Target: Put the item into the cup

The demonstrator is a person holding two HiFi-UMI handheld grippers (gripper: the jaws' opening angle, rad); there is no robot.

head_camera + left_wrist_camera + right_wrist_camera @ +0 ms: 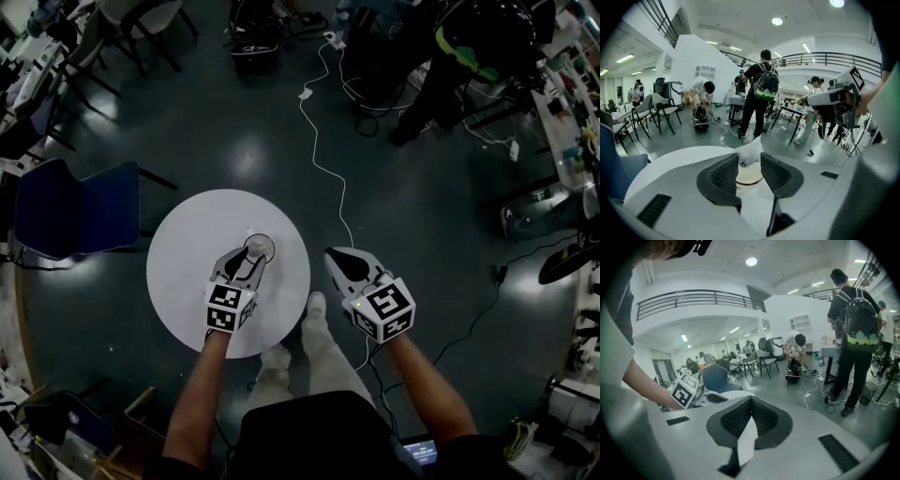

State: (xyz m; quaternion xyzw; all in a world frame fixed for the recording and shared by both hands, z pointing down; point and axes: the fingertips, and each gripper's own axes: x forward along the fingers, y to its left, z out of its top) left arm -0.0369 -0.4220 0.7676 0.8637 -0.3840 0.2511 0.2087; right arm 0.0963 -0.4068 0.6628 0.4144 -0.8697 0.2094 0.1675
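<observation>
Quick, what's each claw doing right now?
Left gripper: open, white crumpled wad between its jaws.
Right gripper: shut, empty.

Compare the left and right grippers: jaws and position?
Jaws: the left gripper has them apart, with the white item between the tips, above the cup. The right gripper has them together with nothing between. Position: the left gripper is over the round white table; the right gripper is off it, over the dark floor. Both point forward and downward.
</observation>
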